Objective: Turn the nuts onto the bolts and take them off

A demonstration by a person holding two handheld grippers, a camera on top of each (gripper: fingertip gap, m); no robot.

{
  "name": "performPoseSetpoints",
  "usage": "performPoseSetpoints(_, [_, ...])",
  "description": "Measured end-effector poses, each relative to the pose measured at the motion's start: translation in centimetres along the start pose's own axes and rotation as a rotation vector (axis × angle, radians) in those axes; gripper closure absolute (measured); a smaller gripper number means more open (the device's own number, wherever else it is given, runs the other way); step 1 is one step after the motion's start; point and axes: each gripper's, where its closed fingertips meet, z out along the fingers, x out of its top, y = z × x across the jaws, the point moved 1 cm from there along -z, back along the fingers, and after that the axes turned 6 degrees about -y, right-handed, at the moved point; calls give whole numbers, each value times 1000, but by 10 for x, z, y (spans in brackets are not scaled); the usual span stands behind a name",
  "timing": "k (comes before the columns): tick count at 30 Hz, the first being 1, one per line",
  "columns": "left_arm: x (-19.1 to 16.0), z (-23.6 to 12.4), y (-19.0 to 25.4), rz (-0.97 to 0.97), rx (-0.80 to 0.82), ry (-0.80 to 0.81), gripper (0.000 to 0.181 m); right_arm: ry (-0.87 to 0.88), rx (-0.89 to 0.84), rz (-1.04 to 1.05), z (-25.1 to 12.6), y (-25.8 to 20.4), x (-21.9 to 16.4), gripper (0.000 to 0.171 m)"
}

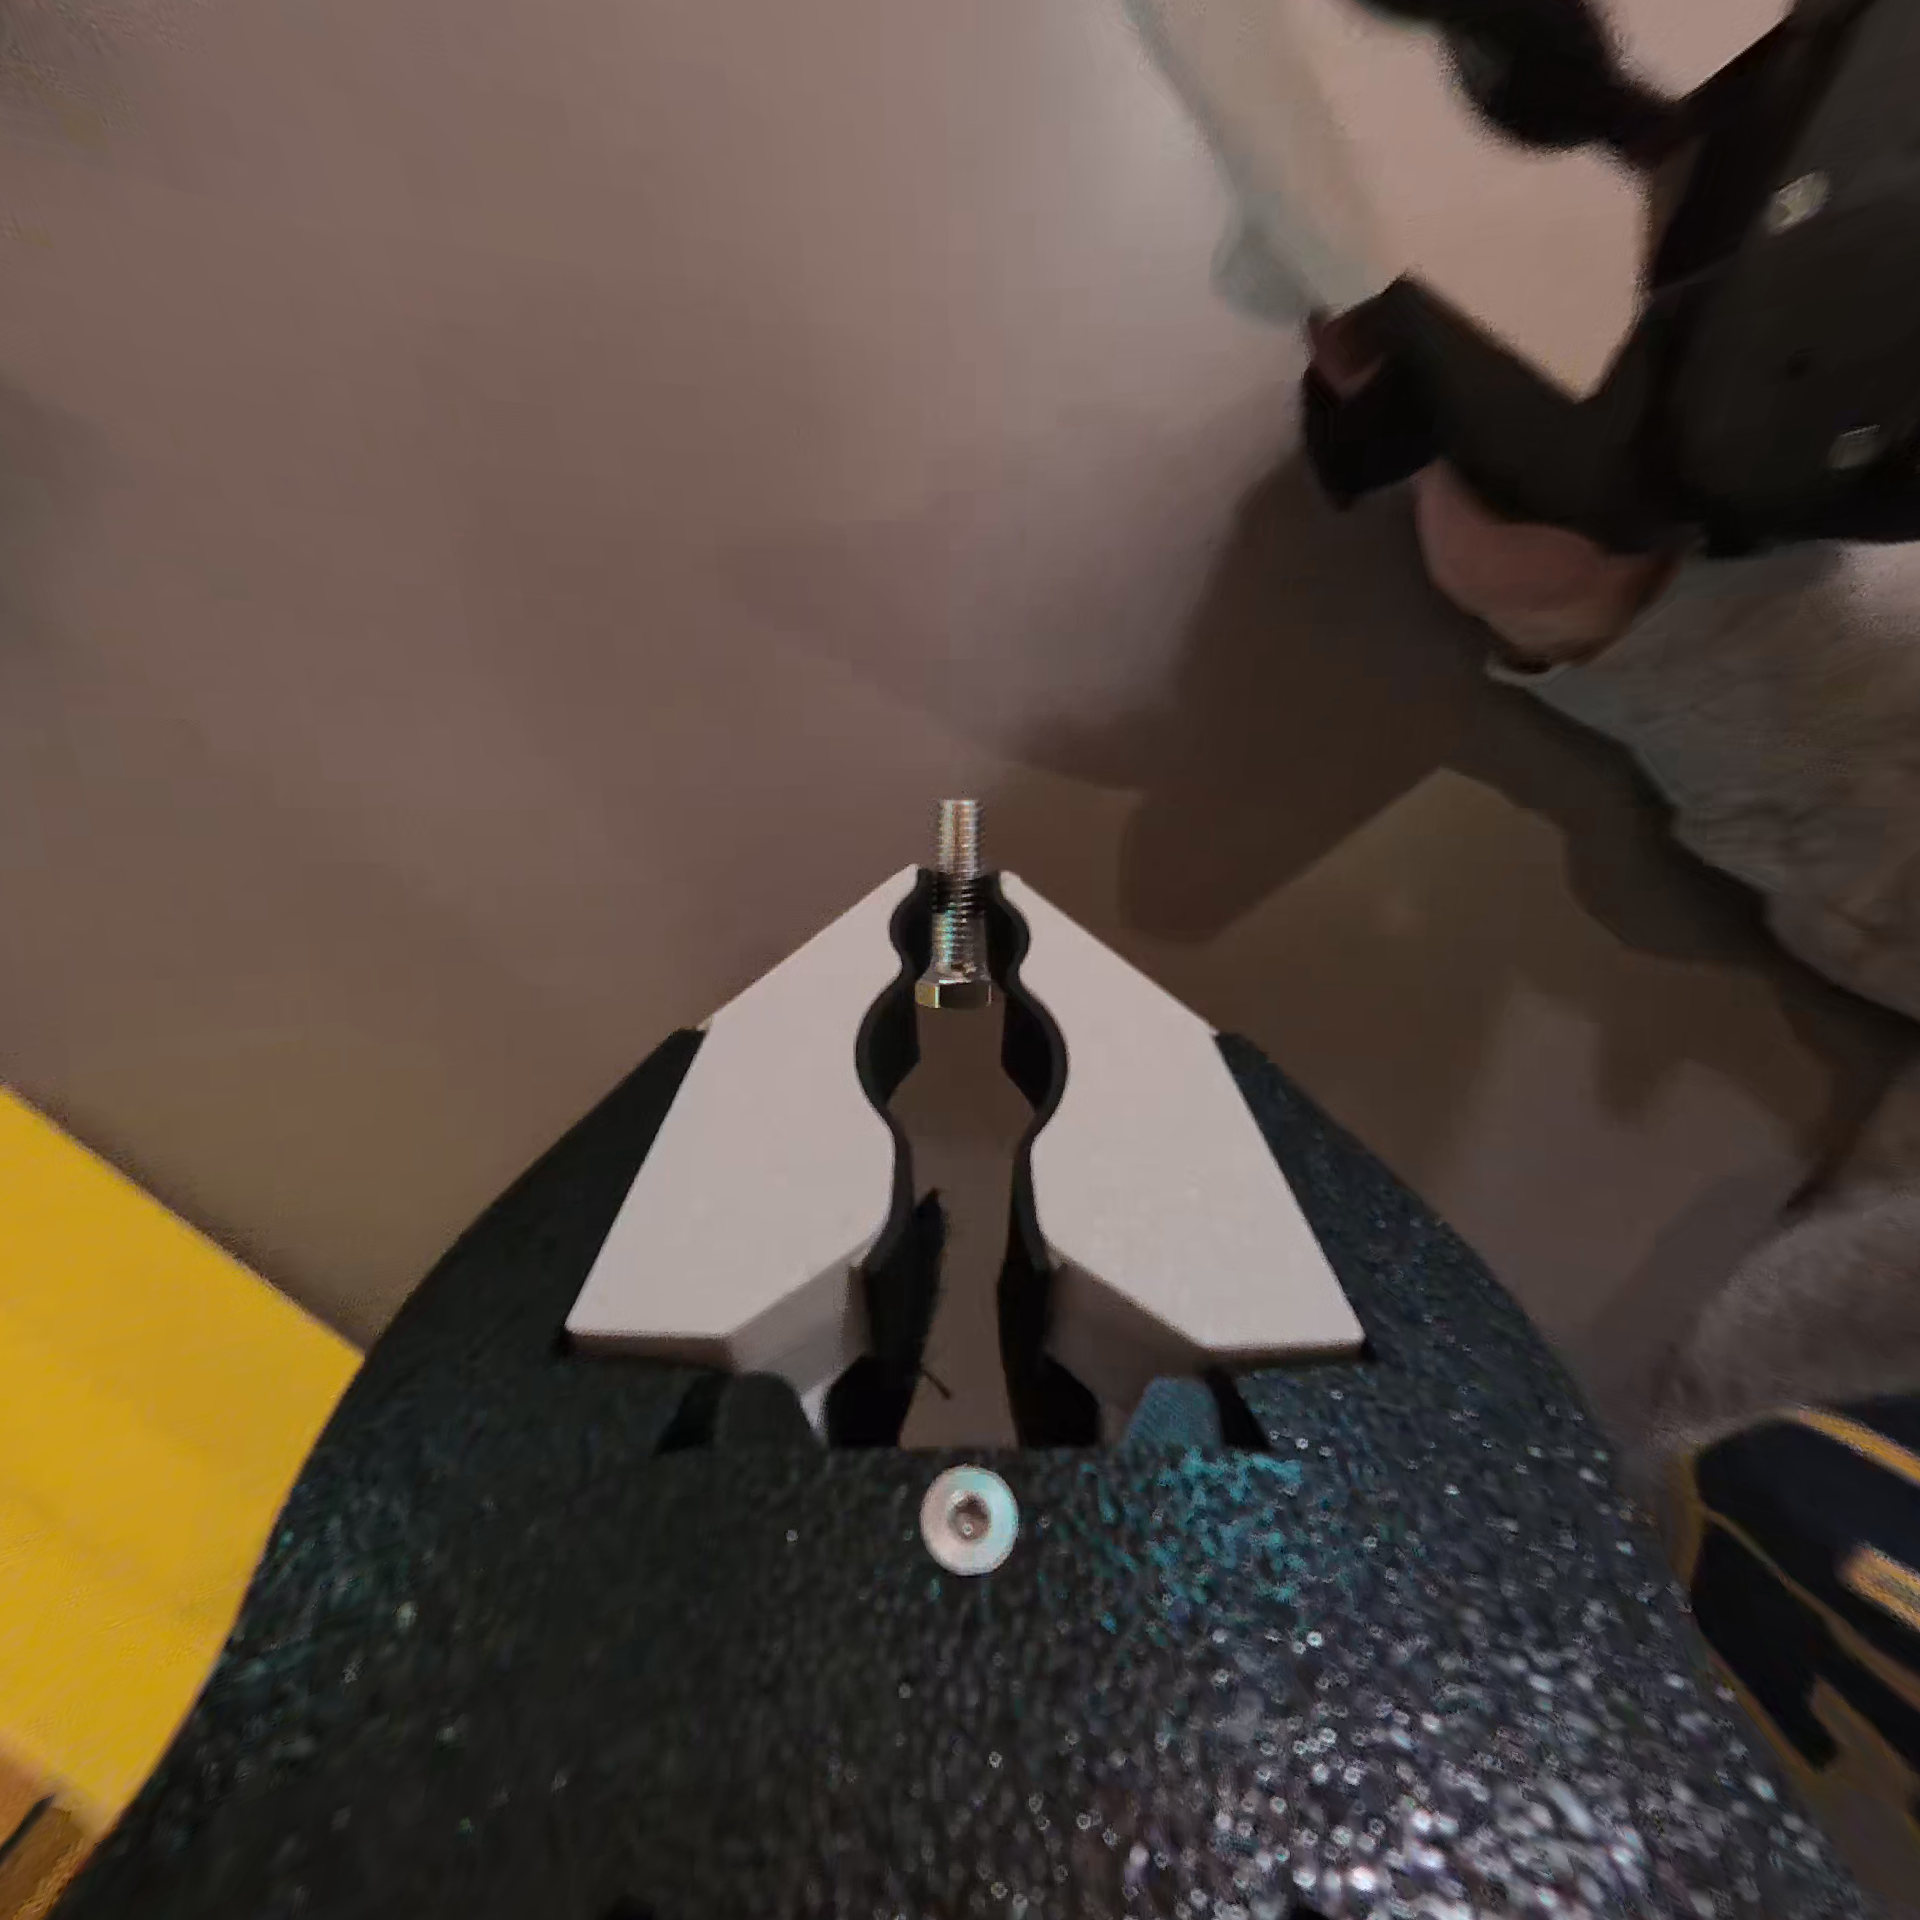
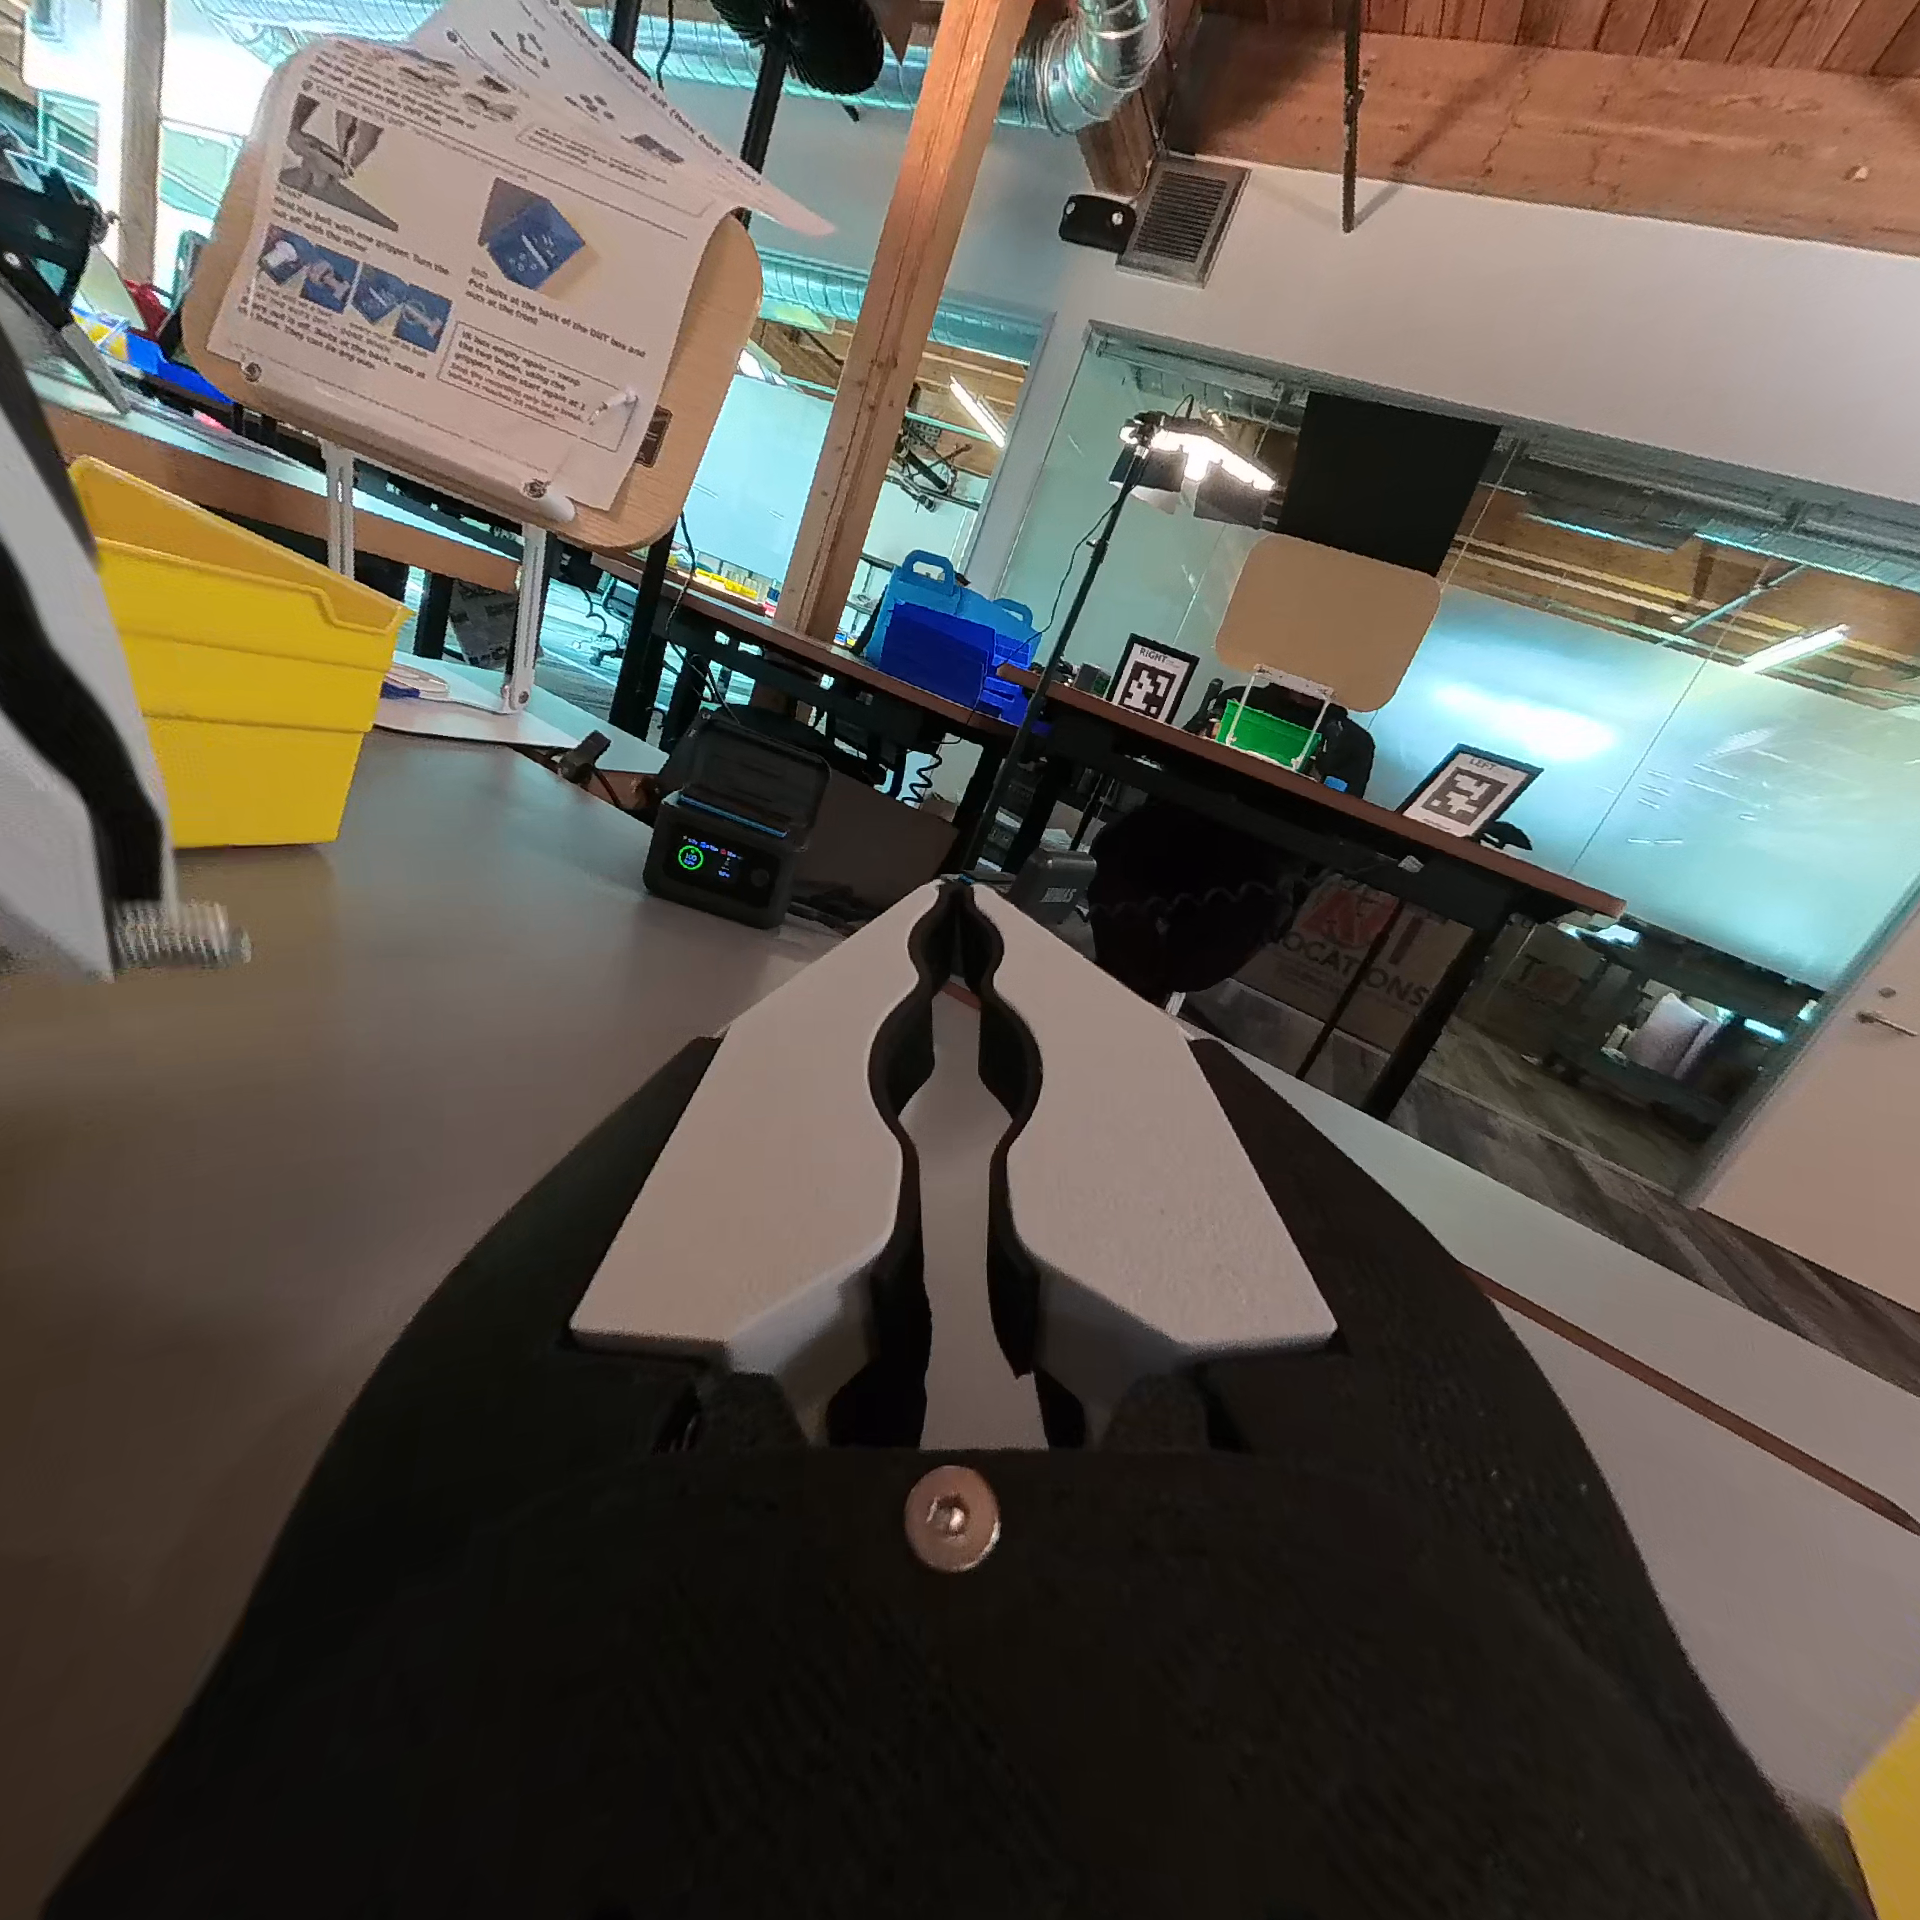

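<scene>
At frame centre the left claw [image 1: 958, 883] pinches a small steel hex bolt [image 1: 956, 914] by its shank, threads outward. It looks light, rigid, slippery; grip below the tip. The right claw [image 2: 958, 914] is closed, seemingly empty; no nut visible.

The left wrist view is dim and warm-toned. Only the bolt [image 1: 954, 914] between the fingers [image 1: 790, 1132] is sharp; the table [image 1: 520, 520] beyond the fingertips is smeared, and the right gripper [image 1: 1621, 343] up and to the right of them is motion-blurred, throwing a soft brown shadow. The black body behind the fingers sparkles with speckled glare.

The right wrist view is bright, lit by daylight through the glass wall [image 2: 1558, 727] and a studio lamp [image 2: 1195, 457] beyond the fingertips. Straight lines bow near the edges. The yellow bins [image 2: 239, 675] left of the fingers look slightly soft.
</scene>
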Motion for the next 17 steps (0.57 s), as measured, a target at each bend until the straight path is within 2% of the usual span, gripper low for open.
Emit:
performPoseSetpoints(1, [-3,14,-1,-12,4,-27,174,-1,1,0,0,0,0,171])
performPoseSetpoints(4, [-15,41,-7,-45,14,-86,174,0,1,1,0,1,0,171])
performPoseSetpoints(9, [-27,55,-8,-53,22,-131,174,-4,8,-1,1,0,-1,171])
performPoseSetpoints(15, [-27,54,-13,-102,2,-70,173,-1,-6,6,0,3,-1,171])
performPoseSetpoints(17, [-21,42,-7,-108,-29,-20,163,-3,-10,11,0,4,-1,171])
